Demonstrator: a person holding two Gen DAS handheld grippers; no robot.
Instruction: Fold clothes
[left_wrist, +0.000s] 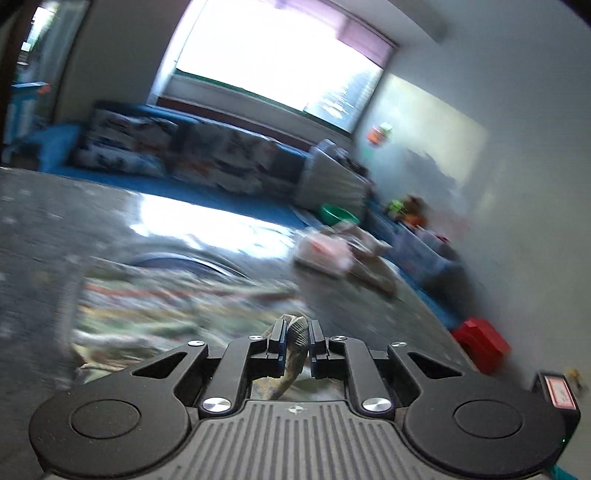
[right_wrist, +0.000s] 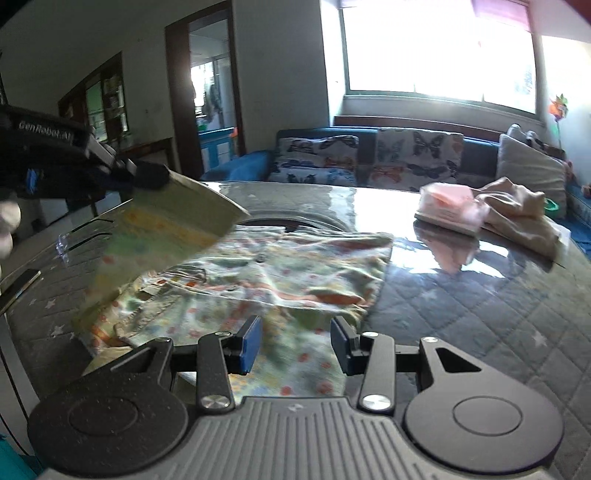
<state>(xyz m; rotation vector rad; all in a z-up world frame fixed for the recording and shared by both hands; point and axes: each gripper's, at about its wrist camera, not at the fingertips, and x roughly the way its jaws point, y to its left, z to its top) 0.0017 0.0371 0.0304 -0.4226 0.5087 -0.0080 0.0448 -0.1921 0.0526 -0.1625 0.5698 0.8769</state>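
Observation:
A pale green floral garment (right_wrist: 258, 280) lies spread on the grey quilted table (right_wrist: 461, 306). My left gripper (left_wrist: 295, 334) is shut on a fold of it (left_wrist: 297, 332); in the right wrist view it (right_wrist: 147, 177) holds a corner flap (right_wrist: 177, 218) lifted above the table at the left. My right gripper (right_wrist: 295, 343) is open and empty, its blue-padded fingers (right_wrist: 249, 343) just over the garment's near edge.
A folded pink garment (right_wrist: 448, 208) and a crumpled beige one (right_wrist: 517, 214) lie at the table's far right. A sofa with butterfly cushions (right_wrist: 369, 155) stands behind under a bright window. A phone (right_wrist: 18, 286) lies at the table's left edge. A red box (left_wrist: 482, 343) sits by the wall.

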